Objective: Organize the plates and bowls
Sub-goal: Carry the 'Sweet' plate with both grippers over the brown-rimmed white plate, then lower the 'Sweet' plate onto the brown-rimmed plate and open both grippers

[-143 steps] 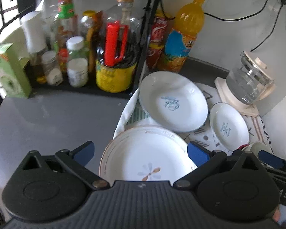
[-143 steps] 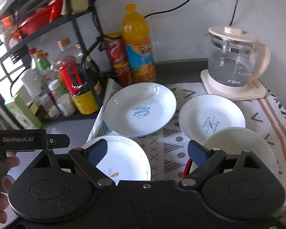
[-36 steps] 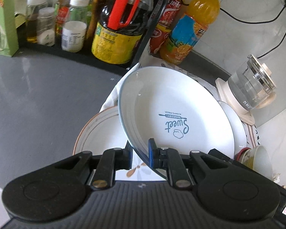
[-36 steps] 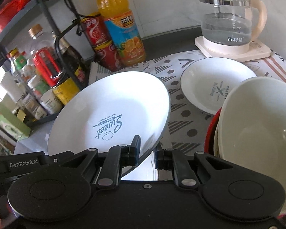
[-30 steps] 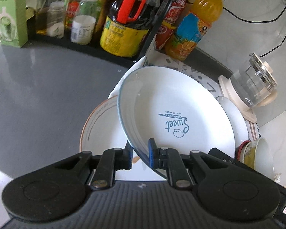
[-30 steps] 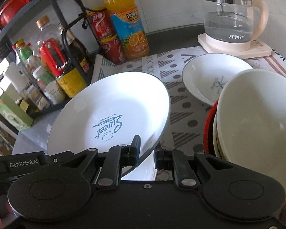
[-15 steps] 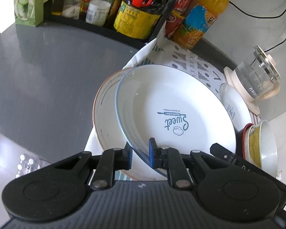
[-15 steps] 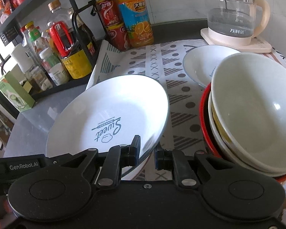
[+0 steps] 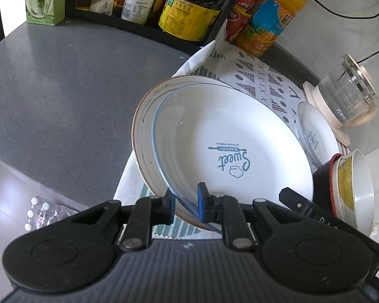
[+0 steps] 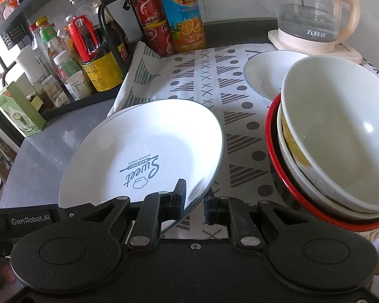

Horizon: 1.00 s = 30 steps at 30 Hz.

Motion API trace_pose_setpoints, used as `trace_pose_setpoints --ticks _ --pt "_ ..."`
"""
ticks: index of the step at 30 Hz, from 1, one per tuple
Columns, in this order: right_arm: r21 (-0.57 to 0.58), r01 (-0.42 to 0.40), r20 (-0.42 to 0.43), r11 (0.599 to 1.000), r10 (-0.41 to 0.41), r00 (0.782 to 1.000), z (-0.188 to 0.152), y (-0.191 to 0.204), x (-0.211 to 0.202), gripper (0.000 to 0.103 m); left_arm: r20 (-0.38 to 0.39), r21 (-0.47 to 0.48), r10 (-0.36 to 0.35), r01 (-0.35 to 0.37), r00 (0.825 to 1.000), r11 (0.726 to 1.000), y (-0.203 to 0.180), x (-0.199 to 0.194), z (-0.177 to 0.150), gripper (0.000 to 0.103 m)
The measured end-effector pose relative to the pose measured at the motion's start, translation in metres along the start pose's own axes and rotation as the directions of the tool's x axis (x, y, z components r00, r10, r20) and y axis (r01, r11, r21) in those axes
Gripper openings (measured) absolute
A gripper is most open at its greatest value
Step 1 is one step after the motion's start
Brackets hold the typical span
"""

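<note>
Both tools hold the same big white plate (image 9: 230, 139). It says "Sweet" in blue. The left hand-held gripper (image 9: 185, 203) is pinched shut on the plate's near edge. The right hand-held gripper (image 10: 194, 202) is pinched on the near edge too, a bit to the right.

The plate is tilted. Its near side is up and its far side dips down. Right under it lies a plate with a brown rim (image 9: 144, 116), on the patterned cloth (image 10: 214, 75). The brown-rim plate peeks out on the left and far side. I cannot tell if the two plates touch yet.

What could go wrong? The plate is smooth and held only by its thin edge, so it could slip out if the two tools pull apart or twist. If it drops fast, it could bang the plate below and chip. The stack of bowls (image 10: 336, 149) sits close on the right, and a swing that way could knock it.

Both tools point forward and down, side by side, low over the near edge of the table (image 9: 63, 75). The small white plate (image 10: 267, 73) waits far right, near the glass kettle (image 10: 313, 17).
</note>
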State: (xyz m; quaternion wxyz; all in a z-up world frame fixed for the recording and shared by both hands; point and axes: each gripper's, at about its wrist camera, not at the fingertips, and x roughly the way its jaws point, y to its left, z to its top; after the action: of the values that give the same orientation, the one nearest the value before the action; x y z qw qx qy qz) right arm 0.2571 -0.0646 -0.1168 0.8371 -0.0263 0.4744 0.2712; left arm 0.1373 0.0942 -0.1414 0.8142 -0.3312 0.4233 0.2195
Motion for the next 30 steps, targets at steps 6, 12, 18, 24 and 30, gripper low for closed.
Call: trace_pose_setpoints --ticks 6,12,18,24,30 --pt "-0.009 0.011 -0.020 1.000 -0.011 1.000 0.003 0.004 0.006 0.013 -0.052 -0.006 0.001 -0.001 0.999 1.000 0.002 0.005 0.011 0.016" --pt "-0.027 0.028 -0.038 0.999 -0.029 0.999 0.006 0.007 0.010 0.014 -0.098 0.020 0.031 -0.030 0.995 0.999 0.000 0.003 0.021 0.018" --pt "-0.040 0.042 -0.039 0.998 -0.044 0.998 0.009 0.007 0.014 0.013 -0.032 0.055 0.083 -0.081 0.996 0.995 0.007 -0.011 0.032 0.031" --pt "-0.023 0.059 -0.057 0.998 -0.060 0.997 0.010 0.005 0.020 0.015 -0.027 0.037 0.107 -0.106 0.994 0.994 0.017 -0.006 0.044 0.031" --pt "-0.033 0.071 -0.061 0.997 -0.072 0.995 0.013 0.006 0.028 0.017 -0.054 0.034 0.116 -0.114 0.992 0.993 0.019 0.006 0.045 0.031"
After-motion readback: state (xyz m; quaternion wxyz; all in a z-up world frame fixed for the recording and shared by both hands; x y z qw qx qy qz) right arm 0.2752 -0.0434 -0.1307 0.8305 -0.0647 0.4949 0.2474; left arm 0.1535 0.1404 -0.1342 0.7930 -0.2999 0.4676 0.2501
